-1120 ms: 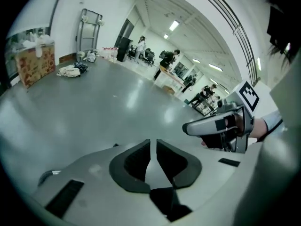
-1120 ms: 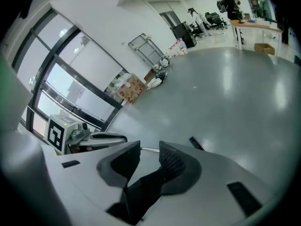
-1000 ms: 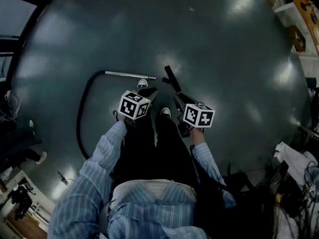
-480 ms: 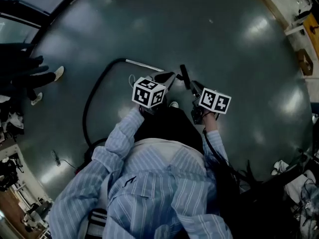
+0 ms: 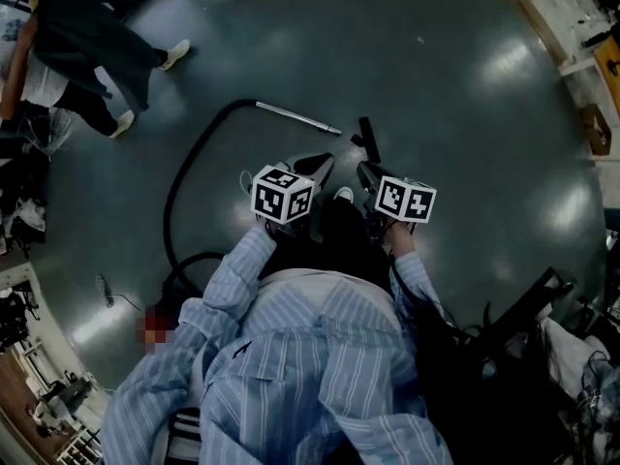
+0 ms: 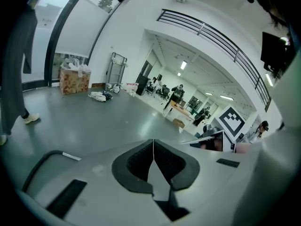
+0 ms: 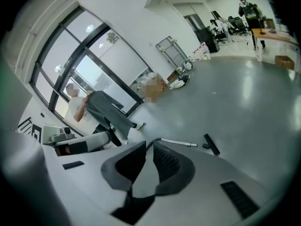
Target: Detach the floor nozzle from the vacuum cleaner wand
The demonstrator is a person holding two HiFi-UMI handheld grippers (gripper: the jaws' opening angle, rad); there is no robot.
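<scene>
Left gripper (image 6: pixel 153 142) and right gripper (image 7: pixel 149 145) clenched, empty; floor nozzle (image 5: pixel 366 139) ahead, apart from wand (image 5: pixel 295 117); detachment apparently complete; no further grasp needed.

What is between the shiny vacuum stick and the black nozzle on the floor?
Nothing, just bare grey floor; the wand and nozzle lie apart, seen in the head view.

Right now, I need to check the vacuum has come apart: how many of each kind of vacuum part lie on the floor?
wand: 1
hose: 1
nozzle: 1, lying apart from the wand's end
Total: 3
</scene>
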